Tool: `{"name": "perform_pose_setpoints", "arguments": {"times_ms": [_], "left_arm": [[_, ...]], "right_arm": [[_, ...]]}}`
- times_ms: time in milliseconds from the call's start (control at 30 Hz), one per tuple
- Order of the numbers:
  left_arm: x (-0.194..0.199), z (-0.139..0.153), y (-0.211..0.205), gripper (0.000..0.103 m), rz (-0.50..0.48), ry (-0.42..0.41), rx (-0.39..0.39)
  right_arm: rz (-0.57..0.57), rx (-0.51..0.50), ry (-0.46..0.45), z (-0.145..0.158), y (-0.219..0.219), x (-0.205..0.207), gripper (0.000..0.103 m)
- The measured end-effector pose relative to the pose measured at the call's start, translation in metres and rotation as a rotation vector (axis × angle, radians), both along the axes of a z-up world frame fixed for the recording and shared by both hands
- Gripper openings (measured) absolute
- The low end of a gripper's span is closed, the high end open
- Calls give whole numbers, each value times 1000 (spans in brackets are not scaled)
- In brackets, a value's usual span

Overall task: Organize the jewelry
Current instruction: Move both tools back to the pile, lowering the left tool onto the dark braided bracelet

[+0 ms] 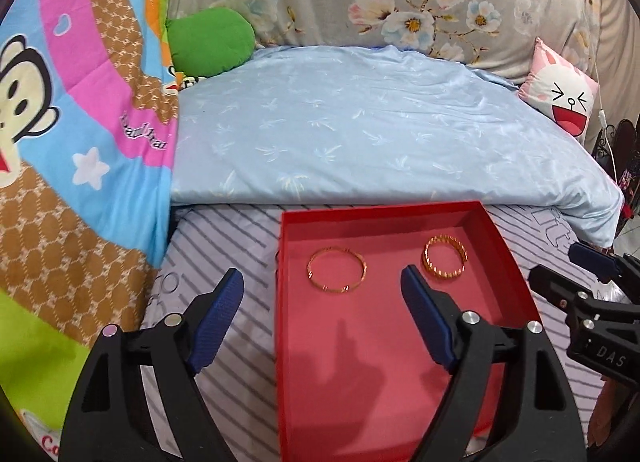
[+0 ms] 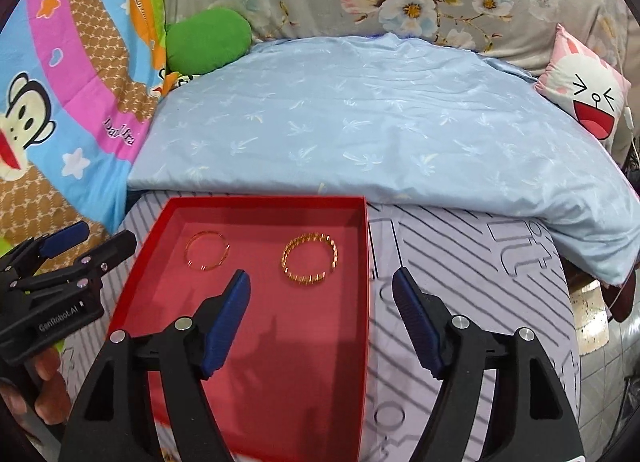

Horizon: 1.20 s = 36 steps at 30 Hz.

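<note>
Left wrist view: both grippers, left gripper (image 1: 322, 286) and right gripper (image 2: 322, 288), hover released and empty-jawed over two gold bangles (image 1: 337, 270) in a red tray (image 1: 516, 262).

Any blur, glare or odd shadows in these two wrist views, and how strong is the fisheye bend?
Left wrist view: sharp, no glare, dark corners, finger shadows on the red box floor. Right wrist view: equally sharp, the striped sheet bows strongly, similar shadows fall below the chunky bangle.
</note>
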<state>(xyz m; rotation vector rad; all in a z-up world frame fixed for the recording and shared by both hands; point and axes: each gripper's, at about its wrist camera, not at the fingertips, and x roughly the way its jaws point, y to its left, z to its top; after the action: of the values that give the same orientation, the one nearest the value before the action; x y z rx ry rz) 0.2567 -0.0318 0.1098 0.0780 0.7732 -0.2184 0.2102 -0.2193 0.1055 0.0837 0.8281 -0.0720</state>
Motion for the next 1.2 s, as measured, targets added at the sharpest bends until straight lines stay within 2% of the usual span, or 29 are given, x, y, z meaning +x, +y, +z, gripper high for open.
{"name": "perform_pose_setpoints", "arguments": {"times_ms": [267, 500, 600, 800, 1100, 1200], "left_arm": [[-73, -4, 19, 77, 19, -15, 3], [-131, -39, 37, 77, 54, 30, 17], [-151, -57, 44, 77, 70, 66, -4], [-182, -81, 47, 72, 76, 106, -25], [-195, -93, 37, 57, 55, 127, -53], [-192, -97, 35, 48, 51, 145, -73]], "right_arm": [[-20, -14, -10, -8, 14, -86, 71], [-57, -15, 22, -35, 24, -145, 71], [-76, 10, 54, -53, 24, -167, 71], [-93, 21, 102, -78, 27, -196, 71], [-78, 35, 116, -91, 39, -209, 71], [-68, 41, 123, -95, 44, -210, 71]]}}
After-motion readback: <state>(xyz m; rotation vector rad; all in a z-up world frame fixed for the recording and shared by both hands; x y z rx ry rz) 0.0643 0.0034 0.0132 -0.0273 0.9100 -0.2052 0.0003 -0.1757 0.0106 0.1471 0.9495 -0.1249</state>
